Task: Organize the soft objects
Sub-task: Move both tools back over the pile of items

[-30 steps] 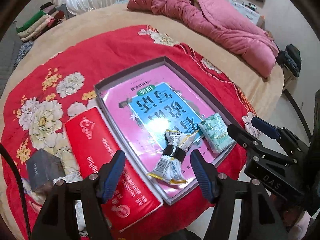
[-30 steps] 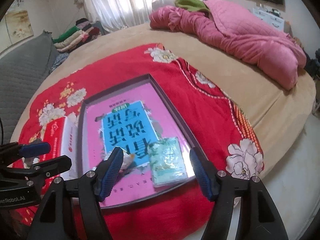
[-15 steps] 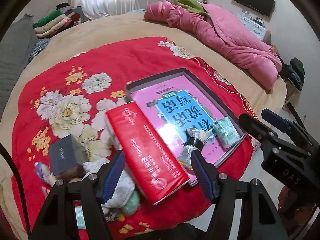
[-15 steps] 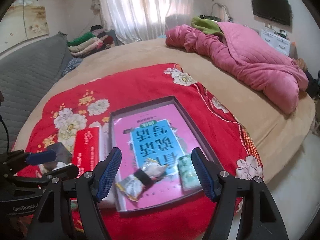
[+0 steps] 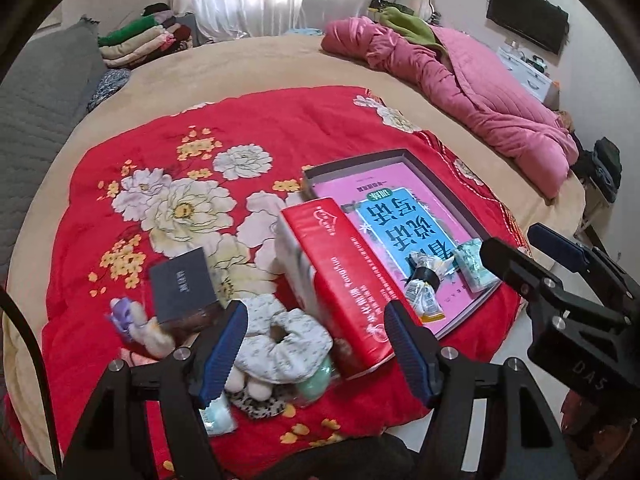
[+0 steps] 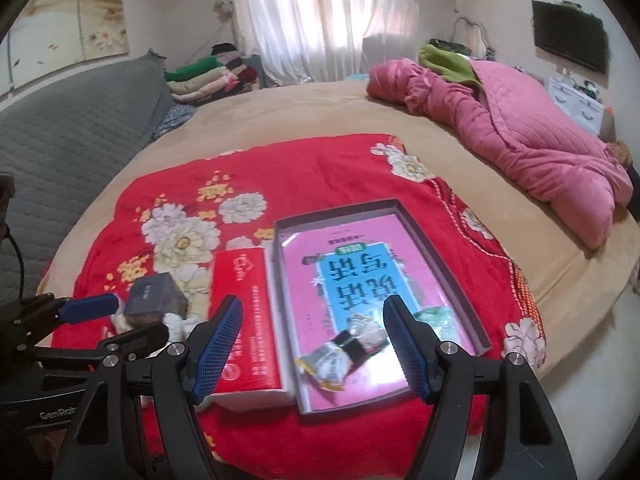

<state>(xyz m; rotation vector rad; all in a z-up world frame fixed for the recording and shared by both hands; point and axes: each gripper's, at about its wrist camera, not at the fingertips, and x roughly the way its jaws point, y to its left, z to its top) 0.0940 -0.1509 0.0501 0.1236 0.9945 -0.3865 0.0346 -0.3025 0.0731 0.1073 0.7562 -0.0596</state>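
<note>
A shallow grey tray (image 5: pixel 442 181) (image 6: pixel 436 248) lined with a pink and blue sheet lies on the red floral cloth (image 5: pixel 280 128). In it lie a snack packet (image 5: pixel 424 284) (image 6: pixel 344 354) and a green tissue pack (image 5: pixel 476 266) (image 6: pixel 436 320). A red tissue box (image 5: pixel 344 280) (image 6: pixel 244 316) lies left of the tray. A pile of soft things sits at the cloth's near left: a white floral scrunchie (image 5: pixel 280 332), a plush toy (image 5: pixel 140 324), a green ball (image 5: pixel 316 384). My left gripper (image 5: pixel 316 348) is open and empty above the scrunchie. My right gripper (image 6: pixel 312 348) is open and empty above the tray's near end.
A dark grey box (image 5: pixel 182 284) (image 6: pixel 154 300) stands by the soft pile. A pink quilt (image 5: pixel 472 92) lies at the bed's far right. Folded clothes (image 5: pixel 140 40) are stacked at the far left. The bed's edge drops off to the right.
Both grippers have pulled back and upward. The left view has swung left from the tray to the soft pile, which has come into view. Both grippers stay open and empty.
</note>
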